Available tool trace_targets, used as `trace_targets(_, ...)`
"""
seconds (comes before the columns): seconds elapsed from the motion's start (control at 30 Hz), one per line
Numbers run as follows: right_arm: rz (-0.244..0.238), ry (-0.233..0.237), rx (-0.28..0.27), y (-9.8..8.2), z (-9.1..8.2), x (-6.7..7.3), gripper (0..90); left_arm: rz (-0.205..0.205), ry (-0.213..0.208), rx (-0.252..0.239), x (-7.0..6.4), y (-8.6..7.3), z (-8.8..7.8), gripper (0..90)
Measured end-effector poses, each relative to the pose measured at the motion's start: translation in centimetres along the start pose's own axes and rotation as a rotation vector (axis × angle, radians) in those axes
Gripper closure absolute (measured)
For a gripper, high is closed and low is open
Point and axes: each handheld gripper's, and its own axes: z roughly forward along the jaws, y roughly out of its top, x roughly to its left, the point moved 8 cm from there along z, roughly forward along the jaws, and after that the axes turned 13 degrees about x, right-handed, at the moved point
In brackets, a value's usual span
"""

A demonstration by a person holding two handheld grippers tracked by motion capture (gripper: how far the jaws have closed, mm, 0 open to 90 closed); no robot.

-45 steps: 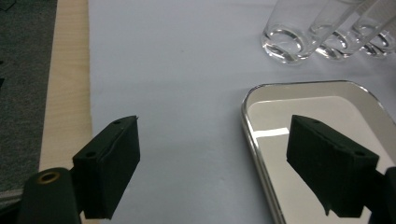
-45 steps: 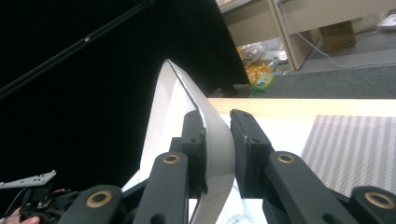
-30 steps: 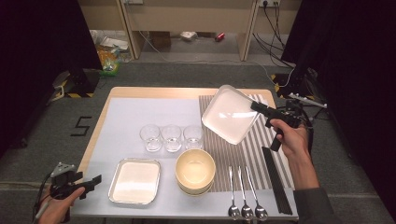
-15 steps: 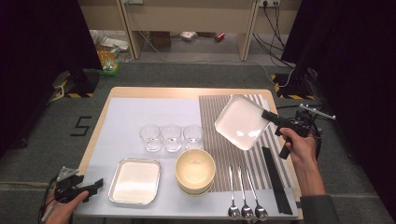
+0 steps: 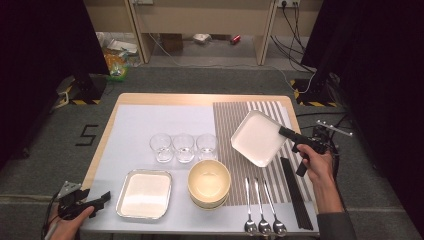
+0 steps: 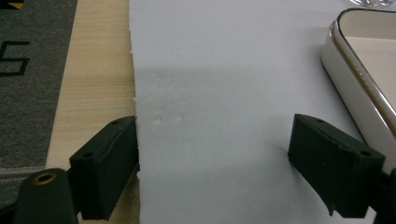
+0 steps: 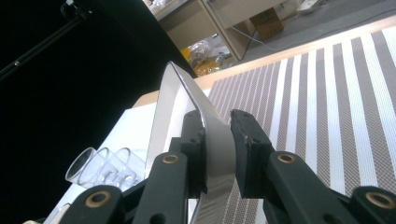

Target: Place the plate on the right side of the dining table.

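A white square tray (image 5: 256, 138) hangs tilted over the striped placemat (image 5: 235, 112) at the table's right side. My right gripper (image 5: 282, 131) is shut on its right rim, held by a hand coming in from the lower right. In the right gripper view the tray (image 7: 162, 114) stands on edge with its rim pinched between the two black jaws of the gripper (image 7: 217, 122). My left gripper (image 5: 101, 198) rests at the table's front left corner, open. In the left gripper view this gripper (image 6: 212, 154) has its jaws spread wide over the white mat (image 6: 224, 70), with nothing between them.
Three glasses (image 5: 183, 146) stand in a row mid-table. A second white tray (image 5: 145, 194) lies front left, next to stacked bowls (image 5: 209, 183). Three spoons (image 5: 261, 210) and black chopsticks (image 5: 296, 190) lie on the placement's near right. The second tray's rim (image 6: 359, 88) is just right of the left jaws.
My right gripper has lowered the tilted tray toward the striped placemat and drawn it slightly right and nearer. The left gripper has stayed at the front left corner.
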Motion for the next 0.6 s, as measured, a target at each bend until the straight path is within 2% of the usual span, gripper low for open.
trace_targets(0.17, 0.015, -0.001, 0.004, -0.7, 0.2, -0.8, 76.0, 0.021, 0.024, 0.017, -0.2, 0.0, -0.3, 16.2)
trace_targets(0.47, 0.034, -0.007, 0.007, -1.2, 0.1, -1.6, 75.9, 0.1, 0.075, 0.019, -0.8, -0.1, -0.8, 14.5)
trace_targets(0.57, 0.032, -0.007, 0.009, -1.3, 0.3, -1.6, 75.8, 0.108, 0.065, 0.01, -1.0, -0.2, -1.1, 14.6)
trace_targets(0.6, 0.032, -0.007, 0.012, -1.3, 0.4, -1.5, 75.9, 0.112, 0.037, 0.004, -1.3, -0.2, -1.3, 16.5)
